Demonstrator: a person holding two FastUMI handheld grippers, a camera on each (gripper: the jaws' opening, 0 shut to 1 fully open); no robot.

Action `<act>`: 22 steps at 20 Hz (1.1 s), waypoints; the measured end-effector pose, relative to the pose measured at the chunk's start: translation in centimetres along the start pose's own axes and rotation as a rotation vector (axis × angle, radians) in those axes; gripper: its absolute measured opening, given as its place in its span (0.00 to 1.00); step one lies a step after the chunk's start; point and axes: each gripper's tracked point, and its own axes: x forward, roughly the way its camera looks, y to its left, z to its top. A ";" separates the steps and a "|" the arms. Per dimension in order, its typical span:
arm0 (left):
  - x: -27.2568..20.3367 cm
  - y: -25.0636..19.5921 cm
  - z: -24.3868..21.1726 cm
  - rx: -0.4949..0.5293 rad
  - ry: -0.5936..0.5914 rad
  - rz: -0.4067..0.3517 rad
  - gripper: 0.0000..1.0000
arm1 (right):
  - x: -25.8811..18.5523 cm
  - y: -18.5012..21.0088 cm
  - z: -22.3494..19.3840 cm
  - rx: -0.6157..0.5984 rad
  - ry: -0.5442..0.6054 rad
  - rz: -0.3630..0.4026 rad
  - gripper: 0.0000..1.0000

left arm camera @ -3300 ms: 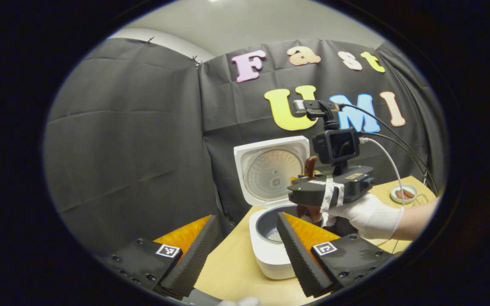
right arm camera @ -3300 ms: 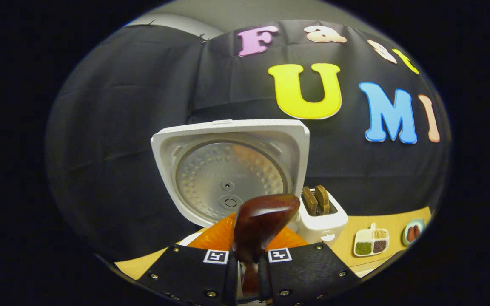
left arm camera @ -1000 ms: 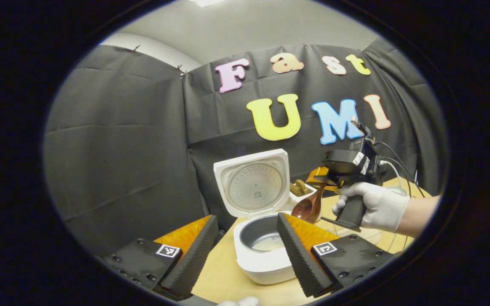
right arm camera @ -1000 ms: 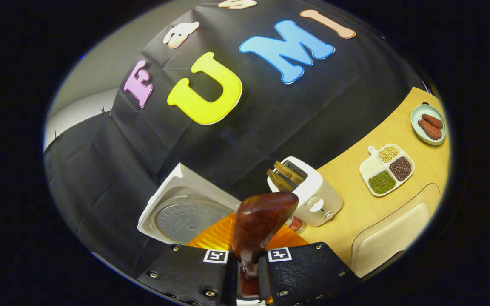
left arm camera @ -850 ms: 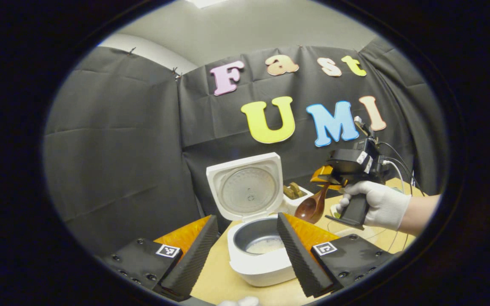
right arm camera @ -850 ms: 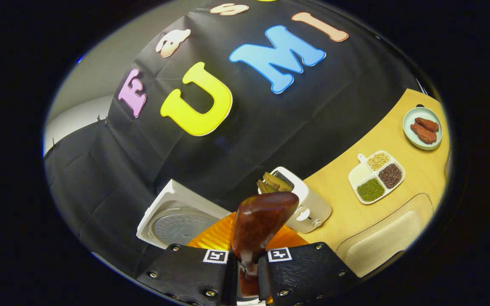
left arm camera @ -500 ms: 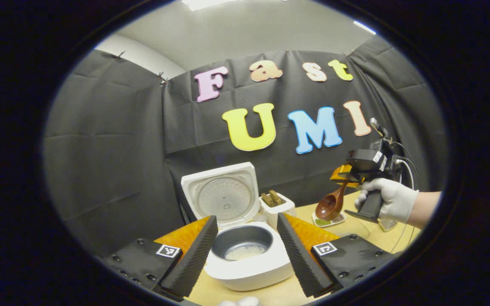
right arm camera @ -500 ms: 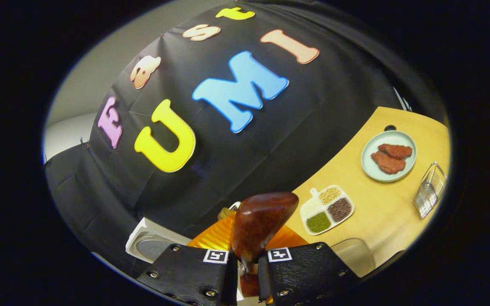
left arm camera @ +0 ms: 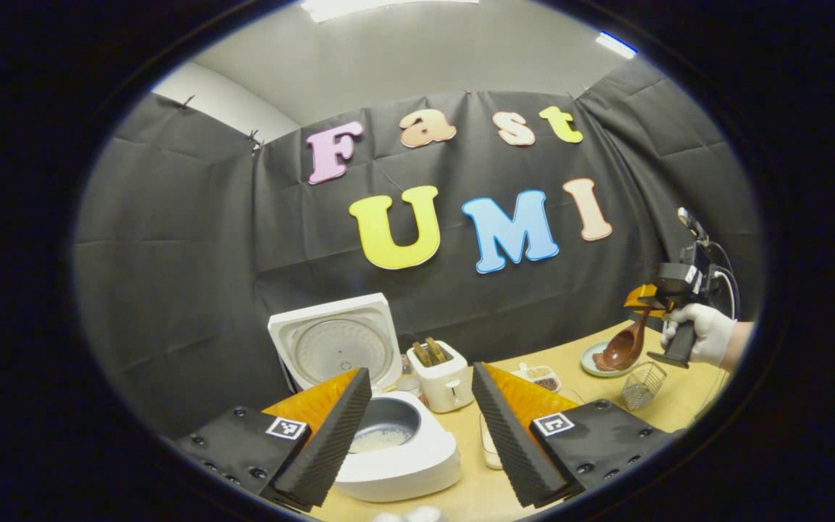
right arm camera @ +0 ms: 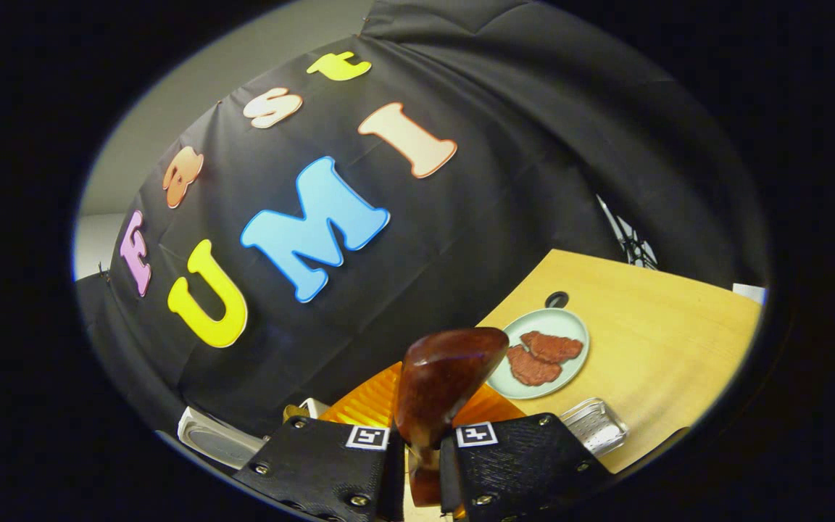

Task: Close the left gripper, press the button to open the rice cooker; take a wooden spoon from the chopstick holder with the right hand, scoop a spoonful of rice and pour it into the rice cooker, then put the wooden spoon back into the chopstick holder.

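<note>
An opened rice cooker (left arm camera: 388, 442) sits between and just beyond the spread jaws of the left gripper (left arm camera: 417, 428), lid up, pale rice in its pot; a toaster (left arm camera: 445, 377) stands beside it. Far to the right of those jaws, the right gripper (right arm camera: 421, 464) is clenched on the handle of the wooden spoon (right arm camera: 443, 384) (bowl apparently empty), carried above the wire chopstick holder (left arm camera: 641, 386), likely for its return.

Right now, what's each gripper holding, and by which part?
The right tongs clamp the wooden spoon by its handle, just below the bowl. The left tongs are open, holding nothing.
</note>
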 end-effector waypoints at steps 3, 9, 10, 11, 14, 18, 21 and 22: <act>0.5 -1.4 0.7 0.016 -0.001 -0.005 0.99 | -0.4 -4.0 2.0 0.025 -0.021 -0.043 0.19; 0.6 -4.3 1.5 0.037 0.007 -0.018 1.00 | 1.0 -10.2 2.2 0.008 -0.001 -0.101 0.19; 0.5 -4.7 1.6 0.043 0.008 -0.019 0.99 | 1.0 -10.7 1.6 0.003 0.010 -0.105 0.19; 0.4 -5.0 1.7 0.045 0.009 -0.023 0.99 | 1.1 -11.3 1.0 -0.004 0.016 -0.108 0.19; 0.2 -5.5 2.1 0.064 0.008 -0.020 0.95 | 1.5 -12.4 -0.8 -0.034 0.039 -0.123 0.19; 0.0 -5.6 2.0 0.078 0.015 -0.011 0.99 | 2.9 -13.5 -3.2 -0.079 0.061 -0.143 0.19; -0.1 -5.9 1.6 0.075 0.029 -0.009 0.99 | 2.7 -14.4 -4.8 -0.112 0.091 -0.169 0.19; -0.1 -6.0 1.7 0.078 0.031 -0.009 0.99 | 2.7 -14.5 -5.1 -0.133 0.095 -0.176 0.19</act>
